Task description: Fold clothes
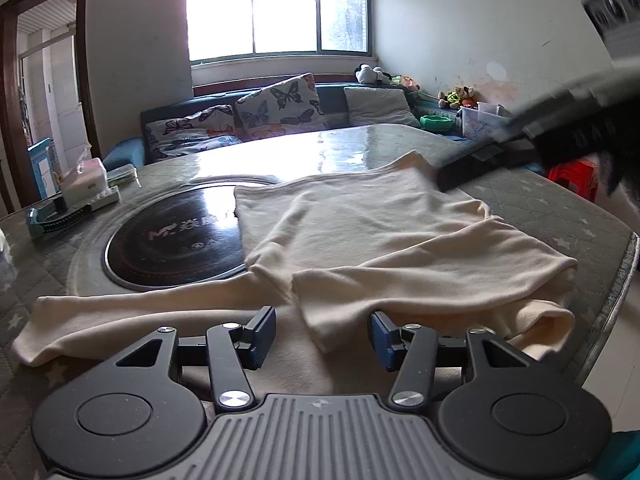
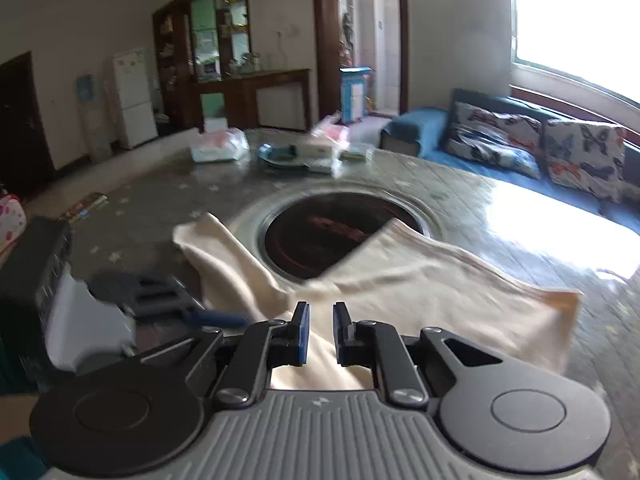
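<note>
Right gripper (image 2: 321,330) low over the cream garment (image 2: 420,292), jaws parted a little with cloth showing through the gap, nothing pinched. The garment sprawls across the round table (image 2: 500,208), one corner draped over the dark round hob (image 2: 320,236) set in the middle. Off to the left, blurred, the left gripper (image 2: 224,319) by the cloth's edge. Plates and packets (image 2: 280,152) sit at the table's far side, a butterfly-cushioned sofa (image 2: 540,140) beyond

Daylight thru blown-out window (image 1: 276,8) — table (image 2: 540,216) glare, fisheye edges, right view motion-blurred
</note>
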`<state>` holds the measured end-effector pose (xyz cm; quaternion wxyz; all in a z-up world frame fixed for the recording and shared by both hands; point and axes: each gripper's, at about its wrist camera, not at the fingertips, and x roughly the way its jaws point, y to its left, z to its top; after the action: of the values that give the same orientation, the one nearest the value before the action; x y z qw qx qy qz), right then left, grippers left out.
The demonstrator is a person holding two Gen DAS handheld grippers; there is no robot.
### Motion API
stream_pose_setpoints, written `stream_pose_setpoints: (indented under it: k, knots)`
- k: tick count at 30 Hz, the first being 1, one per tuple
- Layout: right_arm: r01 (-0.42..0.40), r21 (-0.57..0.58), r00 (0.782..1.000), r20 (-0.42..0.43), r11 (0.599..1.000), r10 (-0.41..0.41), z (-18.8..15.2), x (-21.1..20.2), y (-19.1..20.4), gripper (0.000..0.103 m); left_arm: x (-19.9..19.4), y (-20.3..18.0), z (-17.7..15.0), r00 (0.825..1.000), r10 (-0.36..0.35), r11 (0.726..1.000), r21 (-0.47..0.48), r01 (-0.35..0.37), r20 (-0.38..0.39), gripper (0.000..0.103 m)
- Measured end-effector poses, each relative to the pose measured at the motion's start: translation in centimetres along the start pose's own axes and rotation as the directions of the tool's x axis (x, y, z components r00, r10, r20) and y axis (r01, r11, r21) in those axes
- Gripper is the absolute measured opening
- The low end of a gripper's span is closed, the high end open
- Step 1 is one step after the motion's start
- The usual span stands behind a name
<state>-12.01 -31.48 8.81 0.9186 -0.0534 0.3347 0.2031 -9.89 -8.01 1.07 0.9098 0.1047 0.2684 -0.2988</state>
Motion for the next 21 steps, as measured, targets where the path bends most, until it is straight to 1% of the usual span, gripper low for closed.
stream_pose_setpoints:
  k: [4,14,16,19,21]
  knots:
    - [0.035,0.010,0.998,-0.048,0.999,-0.035,-1.7,-0.6,-1.4,0.013,-0.1,0.4,0.2,1.000,0.022,1.000,-0.007,-0.022,0.006,0.054]
    - [0.108,0.065,0.989,-0.110,0.992,-0.100,-5.6,-1.4,-4.6,0.013,0.0,1.6,1.1,0.997,0.078,0.997,-0.029,-0.077,0.018,0.054]
    - [0.123,0.076,0.986,-0.123,0.990,-0.113,-6.4,-1.6,-5.2,0.014,0.1,1.8,1.2,0.996,0.089,0.996,-0.033,-0.088,0.020,0.054]
    - [0.133,0.019,0.985,-0.112,0.991,-0.130,-5.6,-1.1,-5.9,0.022,0.1,2.2,1.5,0.994,0.106,0.994,-0.040,-0.105,0.024,0.054]
    - [0.133,-0.038,0.985,-0.106,0.990,-0.136,-4.8,-0.6,-6.4,0.037,0.5,2.8,1.5,0.992,0.123,0.991,-0.048,-0.122,0.011,0.054]
